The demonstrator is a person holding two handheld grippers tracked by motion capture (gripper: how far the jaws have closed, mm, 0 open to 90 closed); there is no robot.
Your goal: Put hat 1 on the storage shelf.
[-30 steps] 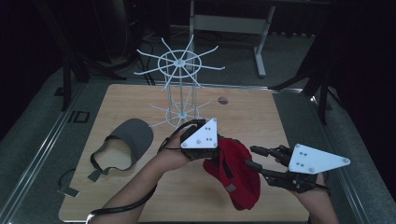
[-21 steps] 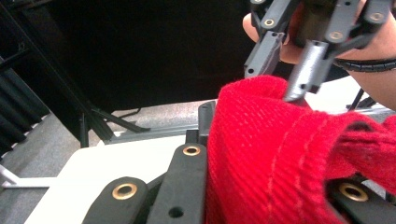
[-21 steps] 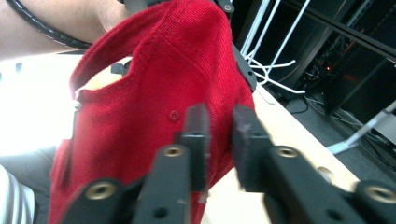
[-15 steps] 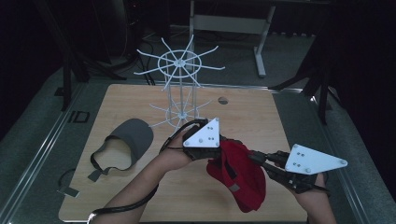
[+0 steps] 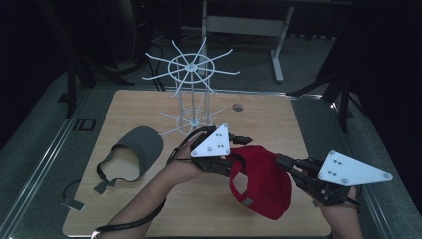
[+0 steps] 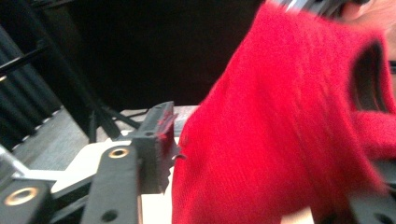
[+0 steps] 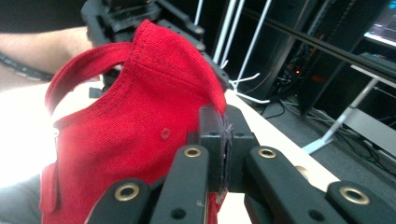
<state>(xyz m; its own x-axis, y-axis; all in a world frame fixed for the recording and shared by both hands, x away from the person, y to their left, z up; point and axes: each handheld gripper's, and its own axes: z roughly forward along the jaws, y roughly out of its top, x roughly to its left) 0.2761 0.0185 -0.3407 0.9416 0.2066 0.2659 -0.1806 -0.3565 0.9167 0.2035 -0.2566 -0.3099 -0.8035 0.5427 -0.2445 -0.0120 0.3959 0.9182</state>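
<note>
Your right gripper [image 5: 284, 162] has its fingers [image 7: 215, 140] pressed together on the edge of the red cap [image 5: 261, 181], pinching the knit fabric between them; in the right gripper view the two black fingers meet with only a thin fold of red cloth in the seam. The cap hangs from that pinch, lifted above the desk [image 5: 259, 119], with its crown and back strap spreading out to the left of your right fingers toward your other hand.

Your left gripper [image 5: 238, 152] sits just at the far side of the cap from the right fingers. Its fingers have just been opening and now stand spread: in the left gripper view one finger [image 6: 156, 144] is clear of the cloth, with the red cap [image 6: 285, 130] lying between it and the other finger, which is covered by the fabric. The pads are not pressing on it.

Beyond your left fingers, farther up the desk, stands the white wire rack [image 5: 191, 84], upright and close to them. The grey visor [image 5: 137, 149] lies flat on the desk well to the left of your left hand [image 5: 186, 162], apart from the cap.
</note>
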